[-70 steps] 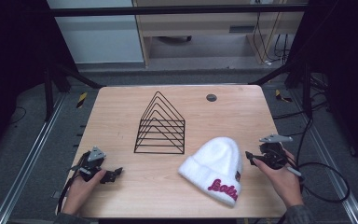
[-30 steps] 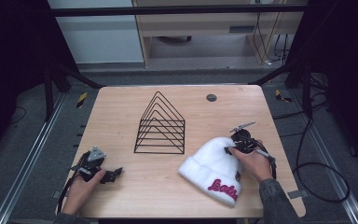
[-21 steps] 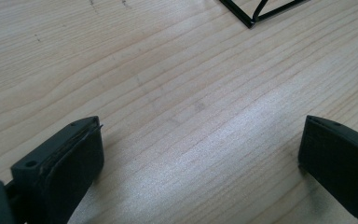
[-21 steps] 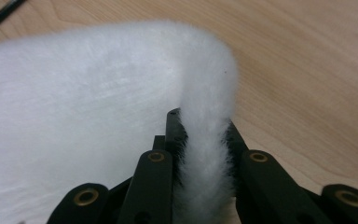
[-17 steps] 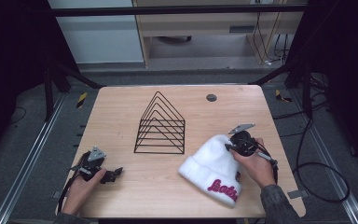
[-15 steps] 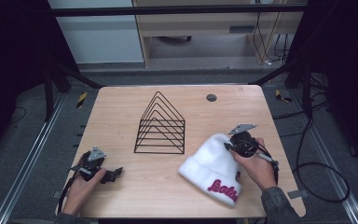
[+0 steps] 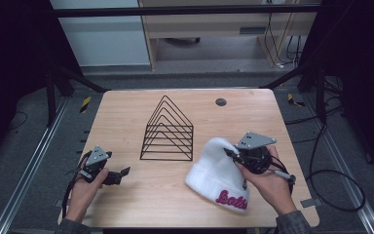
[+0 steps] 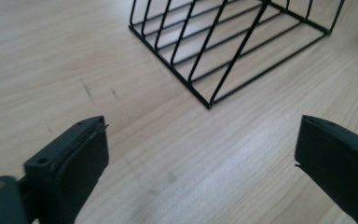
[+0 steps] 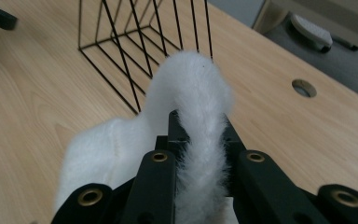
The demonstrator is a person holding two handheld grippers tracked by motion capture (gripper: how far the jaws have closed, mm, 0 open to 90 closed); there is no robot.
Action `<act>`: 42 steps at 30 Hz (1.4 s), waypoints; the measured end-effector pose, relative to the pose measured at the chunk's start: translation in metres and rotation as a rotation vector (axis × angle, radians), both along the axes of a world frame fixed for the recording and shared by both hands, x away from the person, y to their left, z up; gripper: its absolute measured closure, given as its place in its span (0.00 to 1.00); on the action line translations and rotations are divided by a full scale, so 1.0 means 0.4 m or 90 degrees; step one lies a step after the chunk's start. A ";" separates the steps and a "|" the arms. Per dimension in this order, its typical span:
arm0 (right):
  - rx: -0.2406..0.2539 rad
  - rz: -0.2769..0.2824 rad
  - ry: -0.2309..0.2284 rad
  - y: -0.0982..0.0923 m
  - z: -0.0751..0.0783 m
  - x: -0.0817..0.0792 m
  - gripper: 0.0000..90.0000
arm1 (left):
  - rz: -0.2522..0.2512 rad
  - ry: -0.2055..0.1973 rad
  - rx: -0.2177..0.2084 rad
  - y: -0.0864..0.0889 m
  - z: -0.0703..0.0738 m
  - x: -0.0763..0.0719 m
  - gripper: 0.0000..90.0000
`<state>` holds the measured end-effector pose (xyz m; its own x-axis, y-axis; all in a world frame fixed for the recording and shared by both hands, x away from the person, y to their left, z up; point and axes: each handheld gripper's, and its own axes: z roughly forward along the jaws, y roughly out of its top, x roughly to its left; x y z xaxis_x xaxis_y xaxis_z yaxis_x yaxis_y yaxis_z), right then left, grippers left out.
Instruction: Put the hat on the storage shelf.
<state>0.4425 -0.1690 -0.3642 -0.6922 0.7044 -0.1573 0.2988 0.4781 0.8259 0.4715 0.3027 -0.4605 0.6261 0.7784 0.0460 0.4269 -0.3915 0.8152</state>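
Observation:
A white fluffy beanie (image 7: 214,175) with pink lettering lies at the table's front right, its crown pulled up. My right gripper (image 7: 230,152) is shut on that crown; in the right gripper view a fold of the beanie (image 9: 193,98) is pinched between the two black jaws of the right gripper (image 9: 198,123). My left gripper (image 7: 121,173) stands open at the front left, low over the wood, with nothing between its fingers (image 8: 74,158). A black wire rack (image 7: 168,131) shaped like a row of triangles stands mid-table, between both grippers.
A round cable hole (image 7: 221,102) sits near the table's back edge. The wire rack's (image 8: 233,51) near corner lies just ahead of the left gripper. Cables trail off the table's right side. Bare wood lies between the left gripper and the beanie.
The right gripper came in from the table's right edge to the beanie's top, closed on it and has lifted the crown up. The left gripper has risen slightly.

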 end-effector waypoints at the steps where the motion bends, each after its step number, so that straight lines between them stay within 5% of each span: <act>1: 0.000 0.000 0.000 0.000 0.000 0.000 0.91 | 0.000 0.000 0.000 0.000 0.000 0.000 0.03; 3: 0.026 0.023 -0.015 0.005 0.033 -0.014 0.91 | 0.007 -0.018 -0.005 -0.014 0.033 0.003 0.04; 11: 0.023 0.056 -0.050 0.019 0.079 -0.009 0.91 | -0.006 -0.030 -0.027 -0.042 0.106 -0.002 0.05; 14: 0.042 0.055 -0.058 0.005 0.105 0.016 0.91 | -0.020 -0.036 -0.066 -0.044 0.145 0.003 0.05; 27: 0.067 0.039 -0.124 0.009 0.253 0.043 0.91 | -0.056 -0.072 -0.016 -0.084 0.258 0.031 0.05; 42: 0.105 0.018 -0.186 0.046 0.394 0.103 0.92 | -0.104 -0.102 -0.014 -0.163 0.371 0.072 0.14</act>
